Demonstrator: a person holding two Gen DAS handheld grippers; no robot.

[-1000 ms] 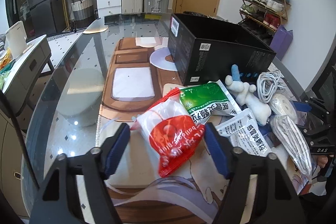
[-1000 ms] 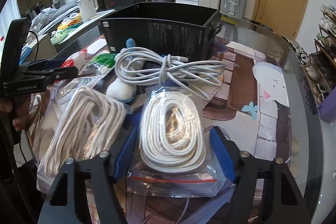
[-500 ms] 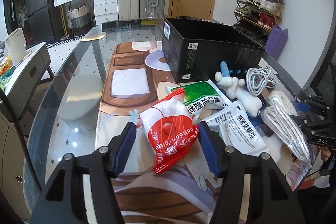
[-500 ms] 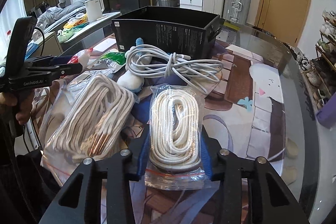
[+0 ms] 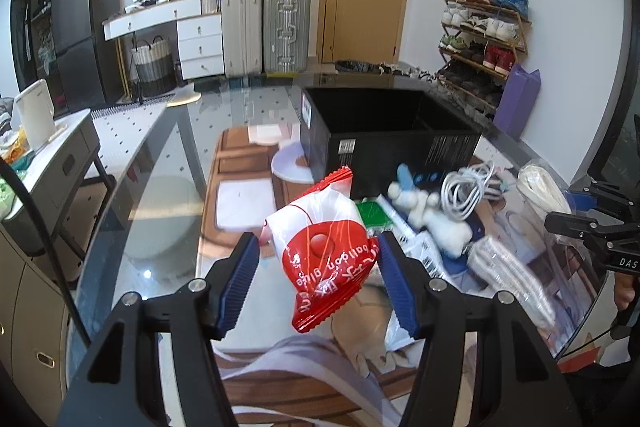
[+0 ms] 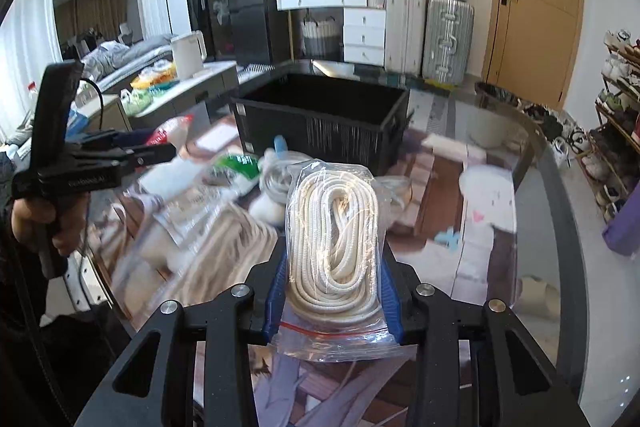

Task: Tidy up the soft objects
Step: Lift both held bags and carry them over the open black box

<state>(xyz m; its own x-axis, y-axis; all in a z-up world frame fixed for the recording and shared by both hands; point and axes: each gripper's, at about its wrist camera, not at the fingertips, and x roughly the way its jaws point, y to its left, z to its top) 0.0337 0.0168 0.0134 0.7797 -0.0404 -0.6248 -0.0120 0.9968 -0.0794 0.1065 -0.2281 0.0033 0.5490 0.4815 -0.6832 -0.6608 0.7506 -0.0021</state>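
My left gripper [image 5: 318, 281] is shut on a red and white balloon glue packet [image 5: 324, 247] and holds it above the table. My right gripper [image 6: 332, 297] is shut on a clear zip bag of white rope [image 6: 334, 239], lifted above the table. An open black box [image 5: 384, 131] stands behind; it also shows in the right wrist view [image 6: 320, 123]. On the table lie a white plush toy [image 5: 432, 215], a white cable coil [image 5: 468, 191], a green packet [image 5: 374, 217] and another bagged rope [image 5: 508, 267].
The glass table [image 5: 160, 187] carries a printed mat [image 5: 240, 195]. Suitcases [image 5: 286, 31], white drawers and a door stand behind. A shoe rack [image 5: 480, 39] is at the right, a side counter [image 5: 48, 155] at the left.
Both grippers closed on their packets and lifted them off the table. The left rose with the balloon glue packet, the right with the bagged rope.
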